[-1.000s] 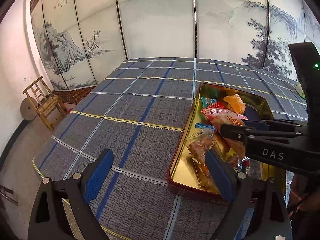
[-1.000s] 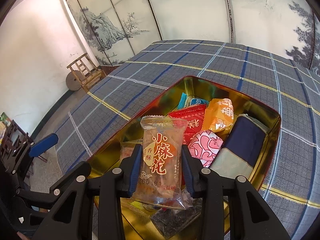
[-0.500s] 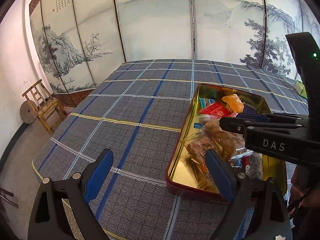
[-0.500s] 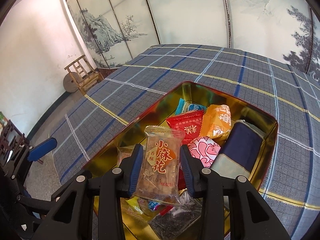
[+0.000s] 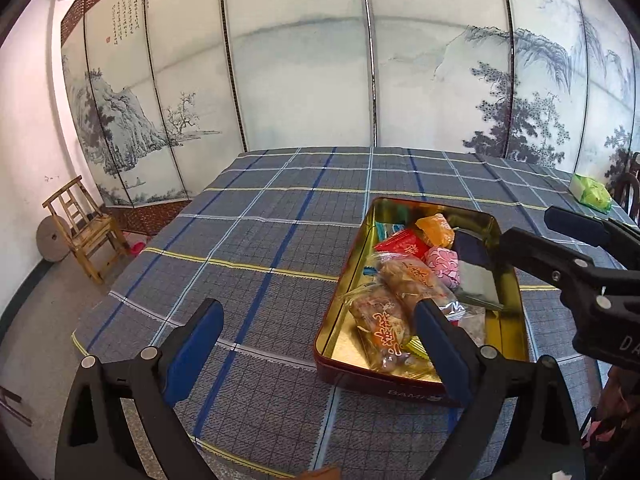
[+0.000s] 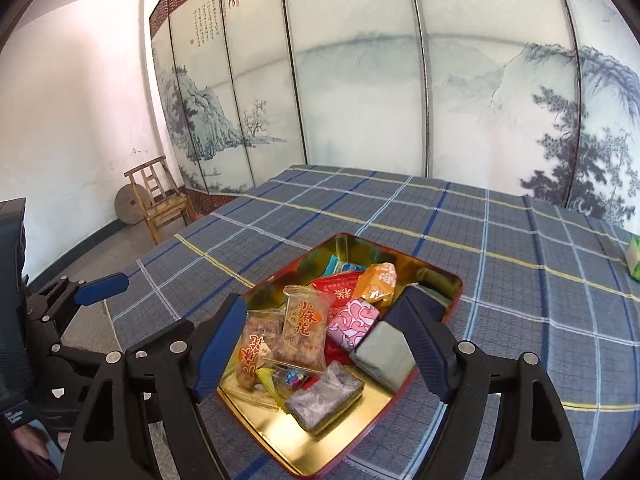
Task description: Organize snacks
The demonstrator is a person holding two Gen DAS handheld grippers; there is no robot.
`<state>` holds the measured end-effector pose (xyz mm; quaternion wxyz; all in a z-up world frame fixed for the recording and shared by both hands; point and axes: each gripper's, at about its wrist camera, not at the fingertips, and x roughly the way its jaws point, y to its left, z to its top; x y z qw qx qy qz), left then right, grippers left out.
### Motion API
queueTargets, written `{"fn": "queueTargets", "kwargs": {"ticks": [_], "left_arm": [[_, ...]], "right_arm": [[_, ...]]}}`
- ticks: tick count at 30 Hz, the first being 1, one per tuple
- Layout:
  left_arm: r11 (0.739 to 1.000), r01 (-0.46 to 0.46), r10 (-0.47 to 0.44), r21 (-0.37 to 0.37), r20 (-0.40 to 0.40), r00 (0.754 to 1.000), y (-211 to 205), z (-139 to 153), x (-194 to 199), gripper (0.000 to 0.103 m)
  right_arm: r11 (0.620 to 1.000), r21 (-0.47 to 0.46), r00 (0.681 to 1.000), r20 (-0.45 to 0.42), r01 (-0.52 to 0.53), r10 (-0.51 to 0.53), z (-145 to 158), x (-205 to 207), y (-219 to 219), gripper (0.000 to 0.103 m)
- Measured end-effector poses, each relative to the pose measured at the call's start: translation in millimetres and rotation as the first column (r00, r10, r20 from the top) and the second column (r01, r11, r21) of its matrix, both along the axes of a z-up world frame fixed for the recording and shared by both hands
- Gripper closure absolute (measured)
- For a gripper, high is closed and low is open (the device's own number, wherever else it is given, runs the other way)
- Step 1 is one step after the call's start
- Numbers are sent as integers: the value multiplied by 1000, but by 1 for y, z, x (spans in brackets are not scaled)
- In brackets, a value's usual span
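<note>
A gold-lined red tin (image 6: 440, 276) (image 5: 508, 268) sits on the plaid tablecloth and holds several wrapped snacks. A clear twisted-dough snack packet (image 6: 304, 328) (image 5: 412, 280) lies in the tin on top of other packets, beside a pink packet (image 6: 352, 322), an orange one (image 6: 378, 286) and a navy pouch (image 6: 384, 348). My right gripper (image 6: 320, 352) is open and empty, raised above the tin's near end. My left gripper (image 5: 316, 340) is open and empty above the cloth by the tin's near left corner. The right gripper also shows in the left wrist view (image 5: 580, 248).
The plaid-covered table (image 5: 260, 240) stretches to a painted folding screen behind. A green packet (image 5: 592, 192) (image 6: 634, 260) lies at the far right of the table. A wooden chair (image 5: 80, 228) and a stone disc stand on the floor at left.
My right gripper opened and let go of the dough-twist packet, which now lies in the tin. The right gripper pulled back and up. The left gripper rose slightly.
</note>
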<state>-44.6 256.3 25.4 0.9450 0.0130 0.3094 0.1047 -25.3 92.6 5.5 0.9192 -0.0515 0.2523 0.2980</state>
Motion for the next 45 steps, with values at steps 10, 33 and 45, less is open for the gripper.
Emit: {"fn": "queueTargets", "kwargs": {"ticks": [10, 33, 45], "left_arm": [[999, 12, -15, 30, 95, 995, -22, 30, -27, 1], [998, 65, -64, 0, 164, 984, -41, 57, -62, 0], [999, 40, -38, -12, 166, 985, -43, 56, -69, 0]], "right_arm": [[999, -7, 992, 123, 37, -36, 24, -45, -33, 13], [995, 49, 969, 225, 91, -100, 55, -94, -71, 5], [994, 50, 966, 237, 93, -103, 58, -101, -74, 4]]}}
